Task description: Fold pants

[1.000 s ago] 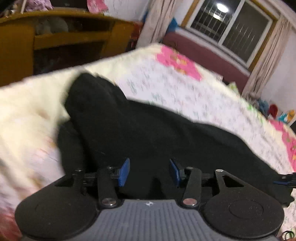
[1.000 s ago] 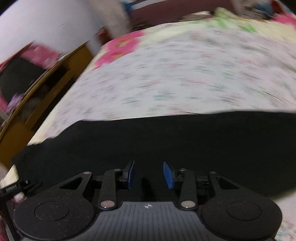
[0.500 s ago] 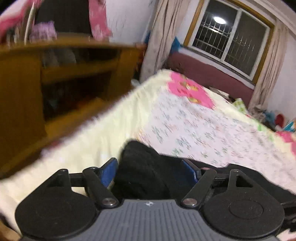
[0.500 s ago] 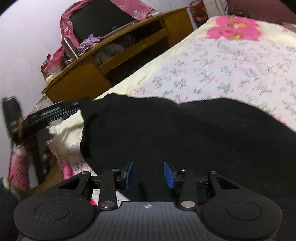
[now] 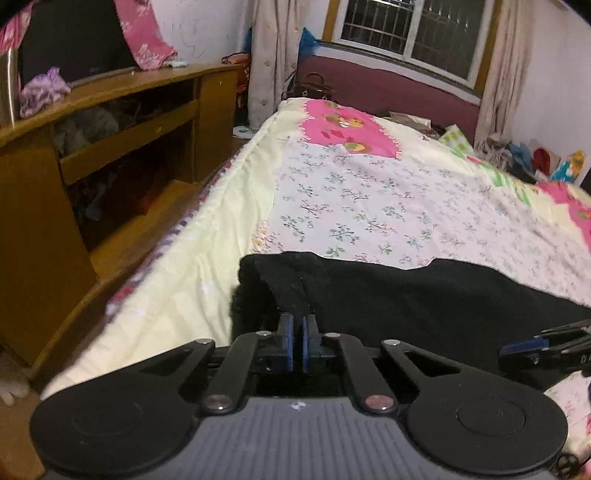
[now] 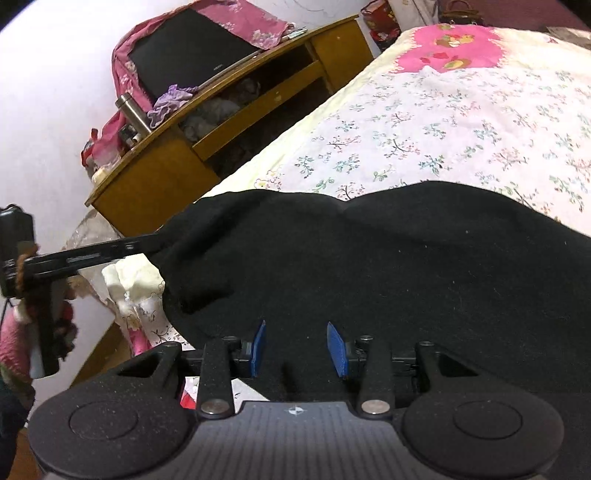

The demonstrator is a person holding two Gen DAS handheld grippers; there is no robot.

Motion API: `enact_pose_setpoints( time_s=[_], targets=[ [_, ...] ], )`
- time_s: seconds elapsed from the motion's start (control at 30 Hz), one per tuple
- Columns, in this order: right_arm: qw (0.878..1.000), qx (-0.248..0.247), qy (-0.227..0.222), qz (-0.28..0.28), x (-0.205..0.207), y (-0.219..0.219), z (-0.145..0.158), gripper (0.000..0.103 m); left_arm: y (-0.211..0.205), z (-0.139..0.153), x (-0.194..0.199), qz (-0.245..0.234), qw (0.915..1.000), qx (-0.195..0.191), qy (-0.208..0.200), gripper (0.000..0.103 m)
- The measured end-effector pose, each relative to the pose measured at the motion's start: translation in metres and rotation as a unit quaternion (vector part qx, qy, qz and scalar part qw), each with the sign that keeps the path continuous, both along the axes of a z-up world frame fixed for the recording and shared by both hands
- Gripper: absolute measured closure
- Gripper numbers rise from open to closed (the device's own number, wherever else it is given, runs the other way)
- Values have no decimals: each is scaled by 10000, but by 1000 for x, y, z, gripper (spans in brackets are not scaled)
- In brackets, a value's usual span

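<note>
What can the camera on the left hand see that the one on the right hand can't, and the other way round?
Only the left view shows the window and curtains, plus its own tool shut on the black pants. Only the right view shows the metal flask on the cabinet and the right tool with its blue pads apart over the fabric. Both show the pants, floral bedspread and wooden cabinet.

Warm, dim indoor light; the barred dark window (image 5: 406,33) gives none. Fisheye bends edges, corners blacken, and the black fabric pants (image 6: 388,277) swallow detail.
</note>
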State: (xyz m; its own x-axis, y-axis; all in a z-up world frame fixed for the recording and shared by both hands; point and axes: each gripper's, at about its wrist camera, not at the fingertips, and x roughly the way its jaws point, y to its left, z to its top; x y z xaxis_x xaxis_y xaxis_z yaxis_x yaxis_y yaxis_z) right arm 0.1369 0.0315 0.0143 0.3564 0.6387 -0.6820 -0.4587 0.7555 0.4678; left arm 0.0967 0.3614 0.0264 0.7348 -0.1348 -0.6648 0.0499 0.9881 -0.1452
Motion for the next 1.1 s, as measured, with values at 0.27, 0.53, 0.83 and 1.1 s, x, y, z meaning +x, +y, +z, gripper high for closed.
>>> enact_pose_setpoints(
  time_s=[0.27, 0.53, 0.83, 1.1],
  targets=[
    [9998, -93, 152, 130, -2, 5, -3, 73, 12, -25, 32, -329, 9994, -72, -125, 31],
    [9995, -195, 156, 178, 2, 16, -8, 73, -14, -39, 33, -1171, 9916, 521, 184, 59],
    [9996, -199, 59, 194, -1, 9, -4, 73, -22, -12, 2, -1581, 9826, 595, 778, 84],
    [9998, -194, 76, 73, 3, -7, -4, 73, 15, 4, -3, -1105, 9894, 113, 934, 90]
  ],
)
